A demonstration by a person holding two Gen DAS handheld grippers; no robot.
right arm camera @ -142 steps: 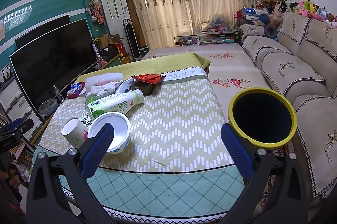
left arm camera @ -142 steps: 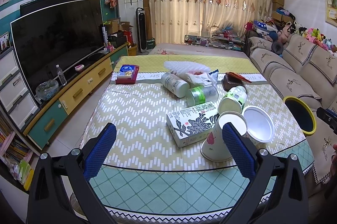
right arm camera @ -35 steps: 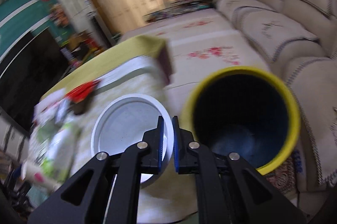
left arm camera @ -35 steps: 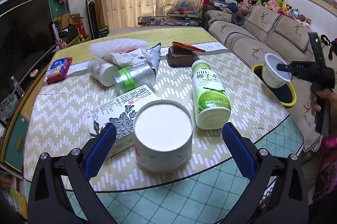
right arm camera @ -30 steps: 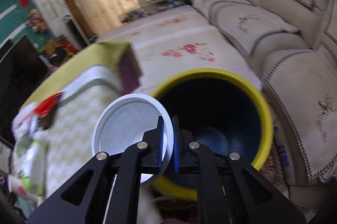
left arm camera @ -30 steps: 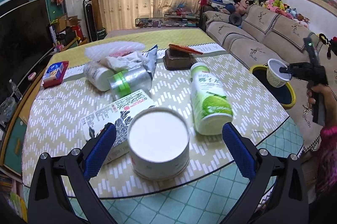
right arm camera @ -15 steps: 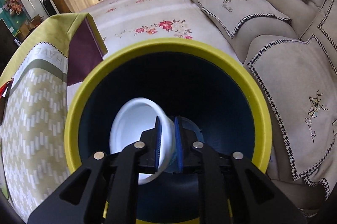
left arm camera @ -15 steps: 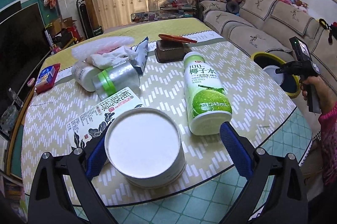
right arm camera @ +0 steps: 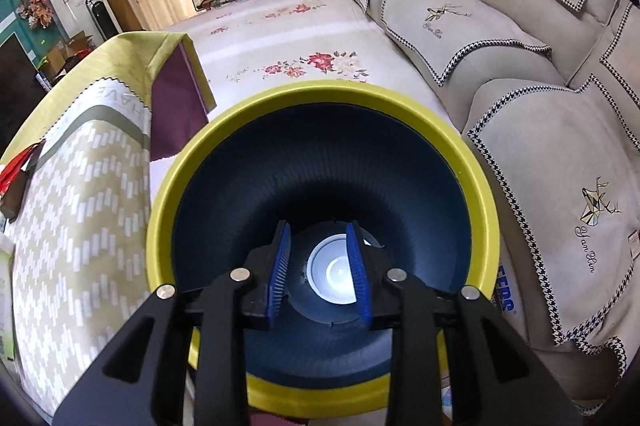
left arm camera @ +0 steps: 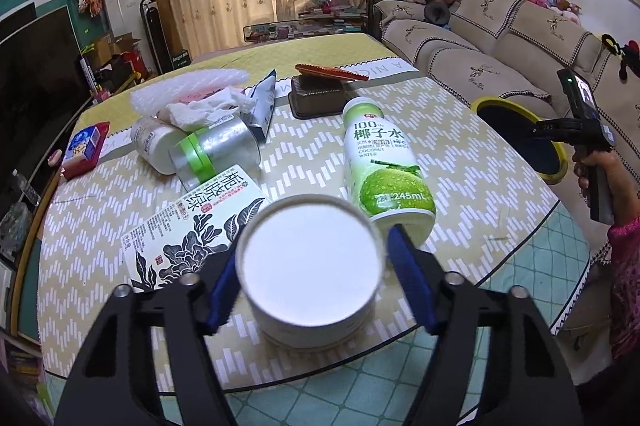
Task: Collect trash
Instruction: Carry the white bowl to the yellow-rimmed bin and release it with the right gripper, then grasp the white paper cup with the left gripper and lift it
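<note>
Left gripper (left arm camera: 308, 284) is closing around the upside-down cup (left arm camera: 310, 268) near the table's (left arm camera: 500, 193) front edge, pads not quite touching. Right gripper (right arm camera: 320, 268) is opening, empty, over the bin (right arm camera: 320, 105); white bowl (right arm camera: 334, 272) sits at the bottom.

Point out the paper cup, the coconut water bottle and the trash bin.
paper cup (left arm camera: 308, 258), left wrist view, on its white base.
coconut water bottle (left arm camera: 384, 165), left wrist view, on its label.
trash bin (right arm camera: 320, 93), right wrist view, on its yellow rim.

Cloth-covered table (left arm camera: 460, 161), littered with trash
</note>
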